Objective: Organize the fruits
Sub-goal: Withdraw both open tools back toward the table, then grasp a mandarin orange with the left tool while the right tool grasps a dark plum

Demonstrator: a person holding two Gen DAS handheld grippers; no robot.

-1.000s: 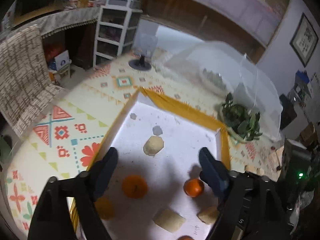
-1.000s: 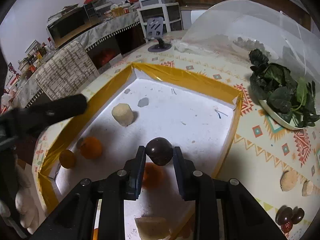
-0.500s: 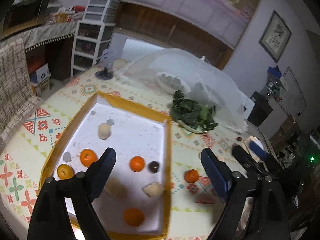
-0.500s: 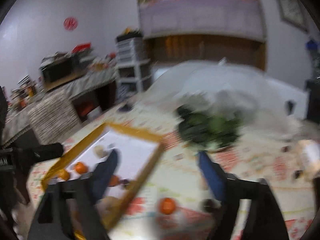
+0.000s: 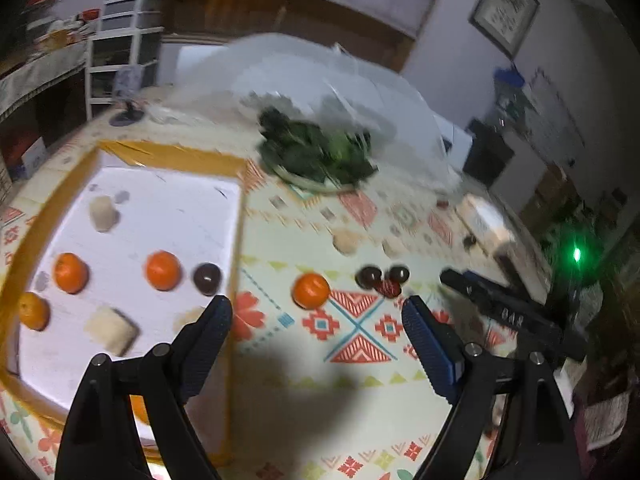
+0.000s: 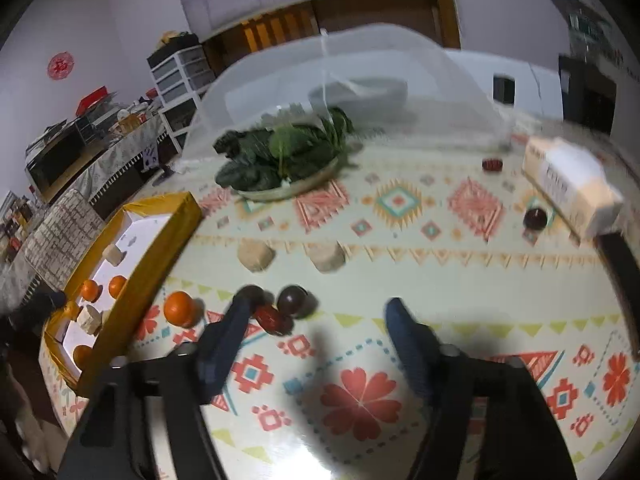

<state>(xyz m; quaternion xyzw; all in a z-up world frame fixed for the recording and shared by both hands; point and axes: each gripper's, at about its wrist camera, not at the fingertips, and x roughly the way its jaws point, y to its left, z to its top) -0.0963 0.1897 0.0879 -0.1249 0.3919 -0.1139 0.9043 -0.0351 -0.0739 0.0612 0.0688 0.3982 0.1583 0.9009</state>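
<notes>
Loose orange: round orange citrus fruit [image 5: 311,290] lies on the patterned tablecloth [image 5: 360,384], ahead of the left jaws and between their lines, touched by neither.
Dark cluster: two round dark-purple fruits [image 6: 293,301] and a small red fruit [image 6: 273,319] lie together just ahead of the right gripper's left finger, which hides part of one.
Pale chunks: two beige cut pieces [image 6: 256,256] further ahead, side by side.
Tray: yellow-rimmed white tray [image 5: 168,156] off to the left of both grippers; inside it oranges [image 5: 163,270], one dark round fruit [image 5: 207,278] and beige blocks [image 5: 112,330].
Left gripper [image 5: 316,312]: black, blue pads, jaws wide apart, nothing between them.
Right gripper [image 6: 318,308]: jaws apart and empty, just been closing in from wider.
Further off: plate of dark leafy greens [image 6: 280,152] beneath a clear mesh dome [image 6: 344,80]; white carton [image 6: 568,184] far right.
</notes>
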